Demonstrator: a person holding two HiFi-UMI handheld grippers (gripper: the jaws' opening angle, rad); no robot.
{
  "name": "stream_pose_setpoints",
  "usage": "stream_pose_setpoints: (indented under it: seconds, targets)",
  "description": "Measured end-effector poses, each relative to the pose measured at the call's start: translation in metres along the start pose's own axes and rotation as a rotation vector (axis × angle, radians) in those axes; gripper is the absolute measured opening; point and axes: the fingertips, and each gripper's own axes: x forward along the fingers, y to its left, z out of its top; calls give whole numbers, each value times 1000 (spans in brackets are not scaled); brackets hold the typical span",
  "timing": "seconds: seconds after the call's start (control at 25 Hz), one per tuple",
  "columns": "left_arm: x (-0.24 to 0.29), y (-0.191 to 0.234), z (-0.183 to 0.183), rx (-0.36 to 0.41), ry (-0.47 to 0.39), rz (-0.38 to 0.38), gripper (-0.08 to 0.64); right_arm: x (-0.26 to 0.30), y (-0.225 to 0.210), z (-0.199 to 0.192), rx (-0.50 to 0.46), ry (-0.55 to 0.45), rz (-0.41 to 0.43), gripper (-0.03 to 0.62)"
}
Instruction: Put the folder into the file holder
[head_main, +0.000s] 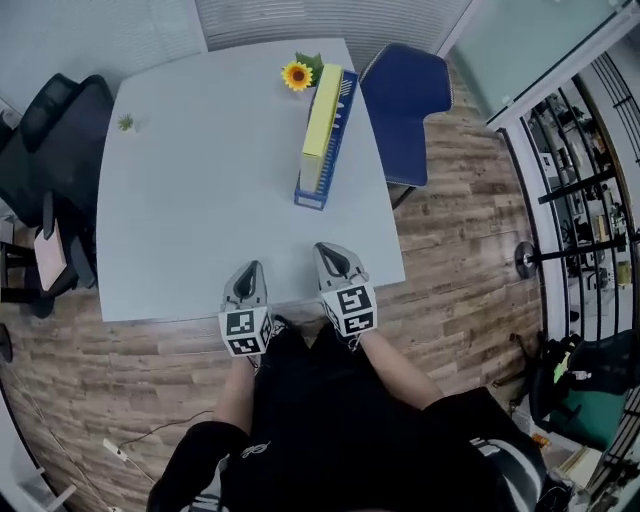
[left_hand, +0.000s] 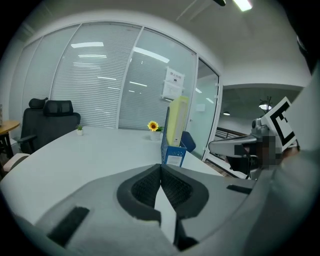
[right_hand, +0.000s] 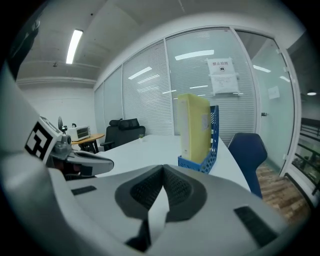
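Observation:
The yellow folder stands upright inside the blue file holder at the table's far right. Both grippers hover over the near table edge, well short of the holder. My left gripper is shut, its pads meeting with nothing between them. My right gripper beside it is shut too and empty. In the left gripper view the folder and holder stand ahead, beyond the gripper's closed tips. The right gripper view shows the folder in the holder ahead of that gripper's closed tips.
A sunflower in a pot stands behind the holder and a tiny plant sits at the far left of the grey table. A blue chair is at the right side, a black office chair at the left.

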Motion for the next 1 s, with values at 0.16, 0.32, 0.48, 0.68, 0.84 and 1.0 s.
stream_pose_setpoints:
  seconds: [0.16, 0.32, 0.48, 0.68, 0.84, 1.0]
  targets:
    - [-10, 17, 26, -7, -47, -44, -2, -1, 14, 22, -4, -35, -59, 5]
    - [-19, 23, 69, 0, -115, -80, -3, -13, 15, 56, -22, -98, -109, 5]
    - [-20, 14, 121, 39, -205, -102, -3, -24, 6, 103, -73, -173, -135, 3]
    - [-19, -2, 171, 59, -287, -101, -3, -33, -16, 147, -96, -237, -164, 4]
    - [-15, -14, 194, 89, -314, -97, -3, -42, -31, 170, -115, -281, -169, 3]
    - [-11, -19, 208, 74, -341, -110, -3, -49, -43, 182, -116, -309, -181, 3]
